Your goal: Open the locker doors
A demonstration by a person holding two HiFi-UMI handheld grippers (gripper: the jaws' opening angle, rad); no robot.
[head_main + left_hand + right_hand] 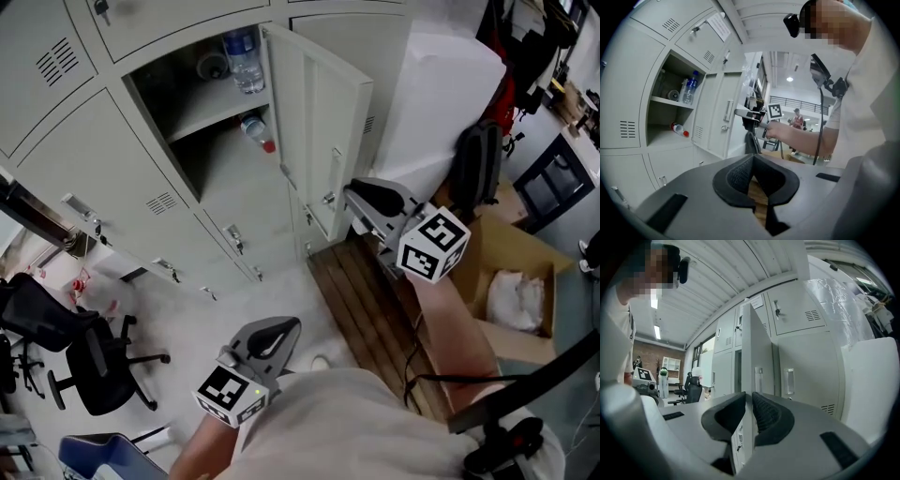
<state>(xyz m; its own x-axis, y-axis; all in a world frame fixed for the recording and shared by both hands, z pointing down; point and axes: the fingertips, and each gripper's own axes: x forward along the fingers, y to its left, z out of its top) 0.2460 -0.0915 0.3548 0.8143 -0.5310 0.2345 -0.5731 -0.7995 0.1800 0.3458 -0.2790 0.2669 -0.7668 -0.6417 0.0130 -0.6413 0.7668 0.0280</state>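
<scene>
Head view, locker bank, contents as found.

1. Open locker door (323,112): swung out to the right of its compartment (187,141) and standing nearly edge-on to the person.
2. Right gripper (356,199): clenched on the free edge of that door, low down. The right gripper view shows the thin sheet-metal edge (752,348) pinched between both pads (764,416). This hold looks suited to swinging the panel wider, not to lifting.
3. Left gripper (272,336): hangs low by the person's torso, well apart from the lockers. Its jaws are closed together on nothing, so it appears parked while the other one works.
4. Water bottle (244,58): upright on the upper shelf. A red-capped bottle (258,131) lies on its side on the level below. Neither is touched.
5. Closed locker doors (112,178): left of and below the open one, latches in place. By judgement most of the task remains.
6. Wooden pallet (361,309): on the floor beneath the right arm, with a cardboard box (516,281) beside it.
7. Office chair (94,361): lower left, well apart from the open door.
</scene>
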